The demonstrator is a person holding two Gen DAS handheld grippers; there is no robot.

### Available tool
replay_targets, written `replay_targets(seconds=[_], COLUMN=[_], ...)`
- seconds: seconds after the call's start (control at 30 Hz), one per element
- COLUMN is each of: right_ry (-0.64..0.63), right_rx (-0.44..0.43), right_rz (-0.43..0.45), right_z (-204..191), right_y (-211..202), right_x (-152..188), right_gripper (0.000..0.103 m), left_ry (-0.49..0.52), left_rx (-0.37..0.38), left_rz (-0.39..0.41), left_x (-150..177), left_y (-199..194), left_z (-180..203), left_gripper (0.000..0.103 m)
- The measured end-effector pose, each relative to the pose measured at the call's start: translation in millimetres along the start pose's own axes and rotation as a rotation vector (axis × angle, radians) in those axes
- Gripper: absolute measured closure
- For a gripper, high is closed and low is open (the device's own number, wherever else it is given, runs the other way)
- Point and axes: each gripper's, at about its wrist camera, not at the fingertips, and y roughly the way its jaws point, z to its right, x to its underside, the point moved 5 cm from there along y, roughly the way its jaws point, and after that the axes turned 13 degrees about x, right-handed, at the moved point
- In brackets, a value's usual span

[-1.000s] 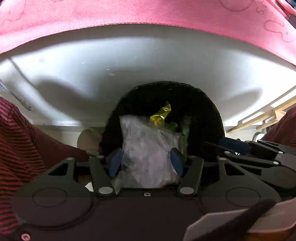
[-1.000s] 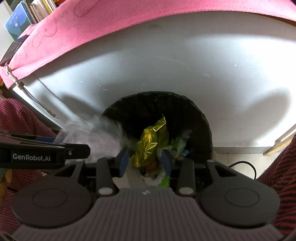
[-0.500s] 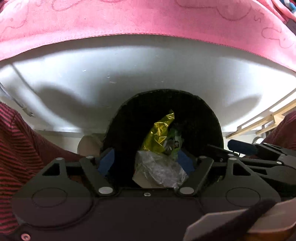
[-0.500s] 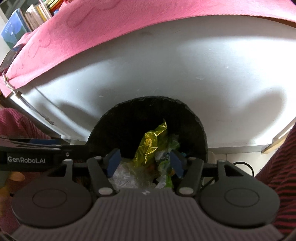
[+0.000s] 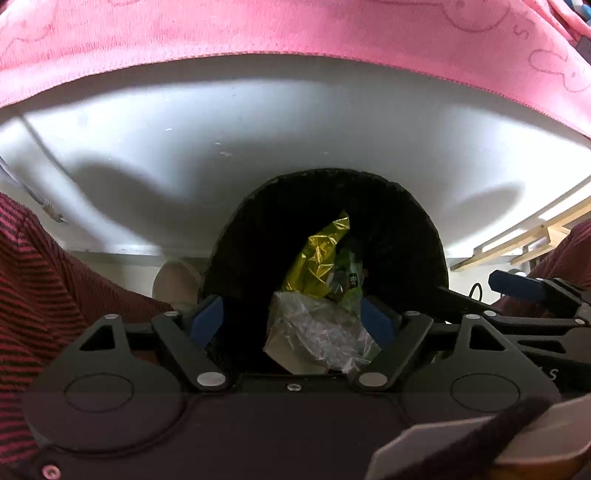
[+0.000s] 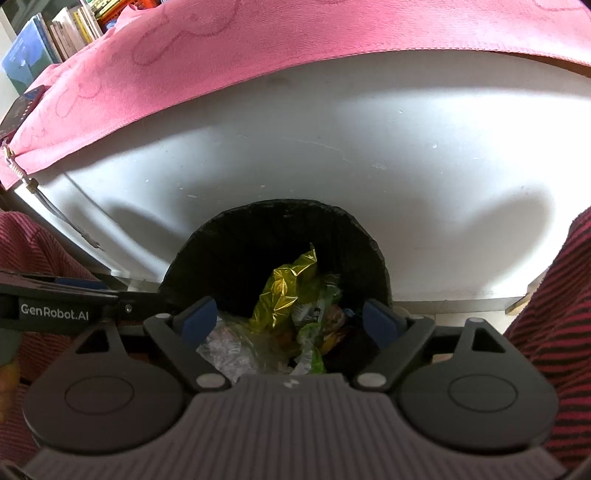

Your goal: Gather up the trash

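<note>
A black trash bin [image 5: 402, 229] [image 6: 221, 236] stands on the floor below a white table front, holding several wrappers. A gold foil wrapper [image 5: 321, 254] [image 6: 284, 288] sticks up among green wrappers [image 6: 314, 306]. A crumpled clear plastic bag [image 5: 317, 332] [image 6: 225, 343] lies loose on the pile at the near side. My left gripper [image 5: 293, 321] hangs open just above the bin, its blue pads wide apart and clear of the bag. Beside it my right gripper [image 6: 291, 317] is also open over the bin, holding nothing.
A pink cloth [image 5: 295, 29] [image 6: 221, 59] drapes over the white table [image 5: 258, 129] [image 6: 369, 147] above the bin. Legs in red striped fabric [image 5: 40, 280] [image 6: 546, 317] flank the bin. Books [image 6: 51, 40] stand at upper left; wooden slats [image 5: 524, 236] lie right.
The left gripper opened and the clear plastic bag dropped into the bin. The right gripper opened too, letting go of the gold foil wrapper, and both drew back slightly.
</note>
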Motion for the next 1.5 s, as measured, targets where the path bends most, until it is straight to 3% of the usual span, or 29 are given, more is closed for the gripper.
replay_targets(seconds=[0.7,1.5], right_ry=[-0.048,-0.064], right_rx=[0.001,0.005], right_rz=[-0.011,-0.007], right_z=[-6,-8], right_y=[7,7], right_x=[2,4], right_gripper=[0.009,0.006], left_ry=[-0.016,-0.015], left_rx=[-0.037,-0.039], left_rz=[-0.061,-0.065], left_x=[8,9], left_y=[11,14], left_z=[-9,-10], left_gripper=[0.022,0.022])
